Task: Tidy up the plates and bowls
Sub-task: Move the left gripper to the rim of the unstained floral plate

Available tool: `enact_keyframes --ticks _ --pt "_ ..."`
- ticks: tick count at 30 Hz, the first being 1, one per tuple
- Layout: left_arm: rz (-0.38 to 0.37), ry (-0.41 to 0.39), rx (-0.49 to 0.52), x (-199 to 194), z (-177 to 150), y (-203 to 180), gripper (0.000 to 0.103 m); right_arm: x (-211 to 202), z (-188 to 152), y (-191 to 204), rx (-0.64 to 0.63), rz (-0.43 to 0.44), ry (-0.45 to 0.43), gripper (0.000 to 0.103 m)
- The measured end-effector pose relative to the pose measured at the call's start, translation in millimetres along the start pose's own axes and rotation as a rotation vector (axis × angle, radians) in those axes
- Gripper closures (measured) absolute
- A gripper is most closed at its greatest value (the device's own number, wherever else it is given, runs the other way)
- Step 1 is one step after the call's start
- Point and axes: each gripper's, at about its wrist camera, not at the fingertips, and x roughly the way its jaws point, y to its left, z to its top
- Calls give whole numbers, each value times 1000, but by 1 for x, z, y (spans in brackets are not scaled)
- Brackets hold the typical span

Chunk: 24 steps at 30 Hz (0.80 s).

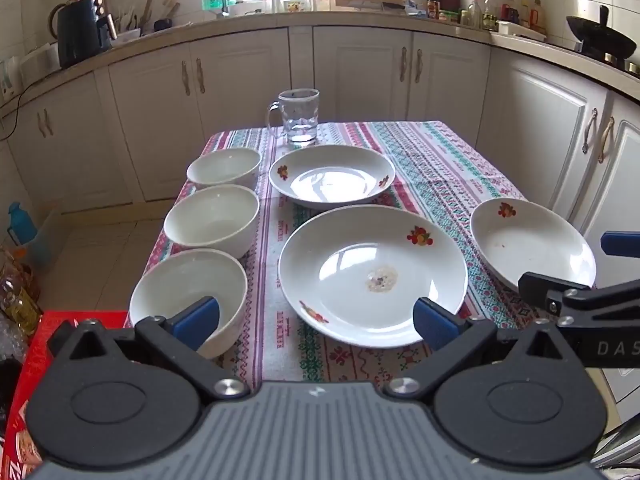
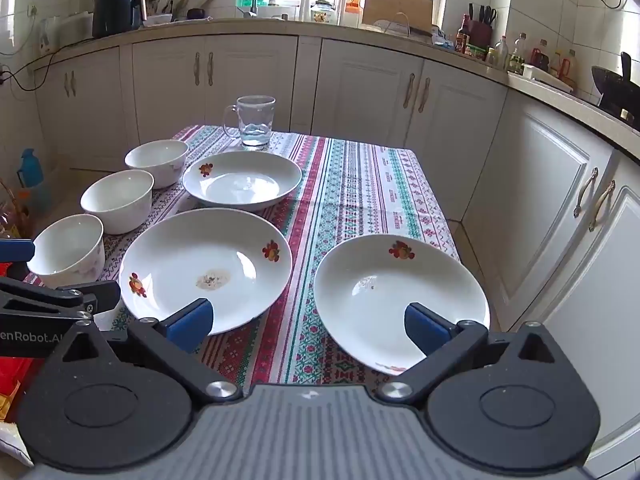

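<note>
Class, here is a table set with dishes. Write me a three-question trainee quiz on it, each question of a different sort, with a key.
1. How many bowls stand in the row along the table's left edge?
2. True or false: the glass mug lies on its side.
3. Which plate shows a brownish smear in its middle? A) far plate B) middle plate C) right plate

Key
1. Three: near bowl, middle bowl, far bowl.
2. False; it stands upright.
3. B.
</note>
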Motion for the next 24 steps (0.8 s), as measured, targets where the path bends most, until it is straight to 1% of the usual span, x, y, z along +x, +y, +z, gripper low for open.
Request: enact_keyframes --ticks 4,7,8,9,10,11,13,14,15,17,18,20,21,24 --pt "-17 -46 16 -1 7 1 1 -2 2 -8 -16 13 -25 0" --pt "-28 -82 6 -1 15 4 1 -4 3 -20 -22 5 -45 0" --pt "-39 -41 -2 -6 16 9 1 -4 3 -25 -22 0 -52 0" --pt "-53 -7 -12 8 18 5 1 -5 4 -30 -27 1 -63 0" --pt "-63 -17 -5 12 21 5 0 -5 3 -35 -29 1 -68 0" --pt "-62 -103 1 8 23 7 1 -5 3 -39 -31 0 -72 0" --pt "-73 -116 15 14 27 6 0 -5 1 -48 -43 -2 -78 0" --pt "-87 -114 13 18 29 7 1 -4 0 -52 -51 -7 -76 0" --pt "-115 -136 -6 16 30 8 1 -4 -2 -56 -59 -9 -78 0" --pt "-149 -129 -9 23 32 9 1 -3 -8 -65 -75 -11 -78 0" --pt "-173 -145 -28 23 33 7 1 -2 -11 -69 -81 -9 -78 0" --pt "-198 -136 -26 27 36 5 1 2 -18 -77 -92 0 -68 0" --pt "-220 -104 -31 29 36 4 1 4 -22 -80 -92 4 -59 0" --pt "-266 -95 -28 31 38 -3 1 16 -37 -90 -65 18 -19 0"
